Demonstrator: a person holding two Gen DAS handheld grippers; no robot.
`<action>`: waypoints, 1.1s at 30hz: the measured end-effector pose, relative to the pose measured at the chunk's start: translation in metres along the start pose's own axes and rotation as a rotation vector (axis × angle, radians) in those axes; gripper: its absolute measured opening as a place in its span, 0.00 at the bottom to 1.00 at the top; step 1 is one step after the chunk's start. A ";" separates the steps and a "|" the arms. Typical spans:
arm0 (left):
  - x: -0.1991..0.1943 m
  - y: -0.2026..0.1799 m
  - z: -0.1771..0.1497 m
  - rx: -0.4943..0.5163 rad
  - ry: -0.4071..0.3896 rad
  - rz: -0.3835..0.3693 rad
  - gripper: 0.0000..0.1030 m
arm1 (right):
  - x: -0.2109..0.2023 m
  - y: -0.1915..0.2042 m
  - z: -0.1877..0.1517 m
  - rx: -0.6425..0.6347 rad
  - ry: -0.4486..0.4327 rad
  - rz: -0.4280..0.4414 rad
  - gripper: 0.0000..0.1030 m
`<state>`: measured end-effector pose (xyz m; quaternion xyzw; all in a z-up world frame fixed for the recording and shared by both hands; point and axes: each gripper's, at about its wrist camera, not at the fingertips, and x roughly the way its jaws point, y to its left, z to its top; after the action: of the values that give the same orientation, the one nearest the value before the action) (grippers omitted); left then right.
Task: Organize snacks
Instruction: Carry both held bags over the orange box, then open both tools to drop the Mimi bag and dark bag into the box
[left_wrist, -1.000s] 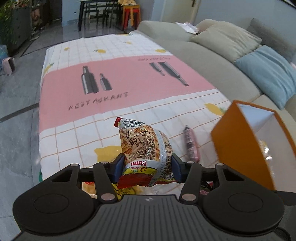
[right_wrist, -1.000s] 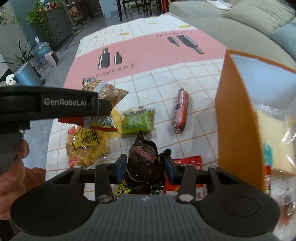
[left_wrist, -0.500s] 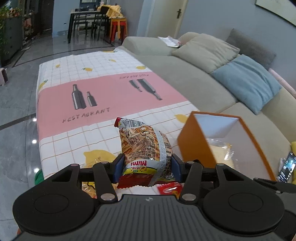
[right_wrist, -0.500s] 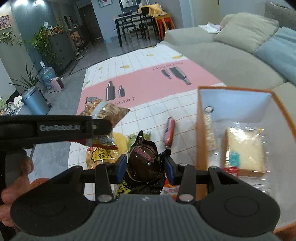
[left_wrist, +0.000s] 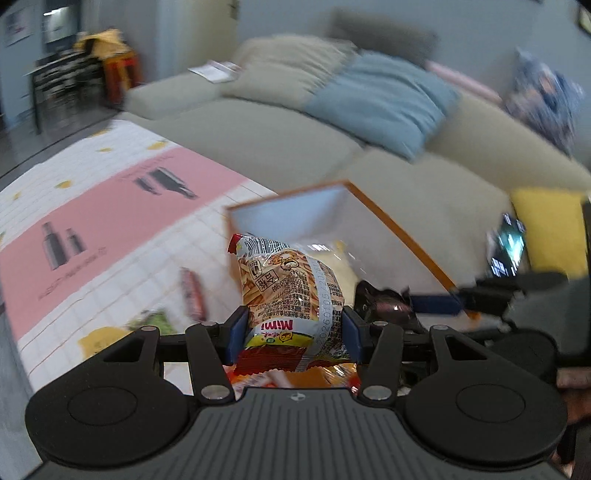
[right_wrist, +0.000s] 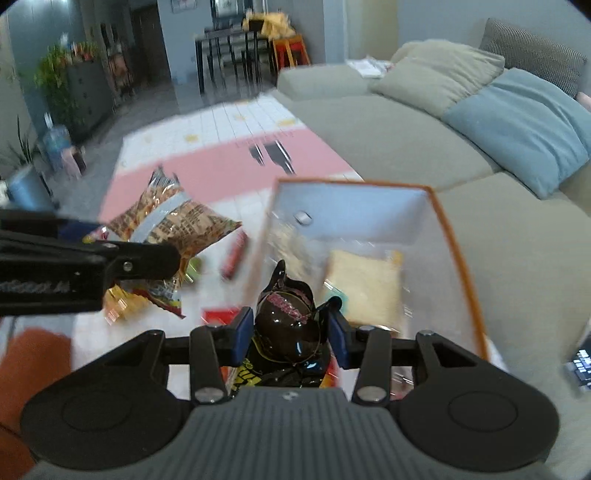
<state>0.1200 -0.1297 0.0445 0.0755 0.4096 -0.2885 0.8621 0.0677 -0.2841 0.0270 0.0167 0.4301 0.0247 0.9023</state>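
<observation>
left gripper (left_wrist: 291, 334) clamps chip bag (left_wrist: 288, 284) | right gripper (right_wrist: 291, 332) clamps black pack (right_wrist: 288, 325) | both just lifted over to the box (right_wrist: 458, 258) — drop next

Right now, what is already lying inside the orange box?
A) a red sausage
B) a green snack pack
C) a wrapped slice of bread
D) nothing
C: a wrapped slice of bread lies on the floor of the orange box.
</observation>
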 end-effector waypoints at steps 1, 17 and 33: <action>0.008 -0.008 0.004 0.025 0.028 -0.009 0.58 | 0.002 -0.008 -0.001 -0.013 0.022 -0.012 0.41; 0.086 -0.047 0.009 0.159 0.271 0.018 0.58 | 0.069 -0.056 -0.002 -0.139 0.196 -0.098 0.42; 0.118 -0.050 0.001 0.218 0.386 0.018 0.60 | 0.101 -0.055 -0.017 -0.232 0.295 -0.106 0.44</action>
<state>0.1509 -0.2225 -0.0380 0.2258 0.5328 -0.3037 0.7569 0.1194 -0.3326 -0.0649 -0.1139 0.5521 0.0289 0.8255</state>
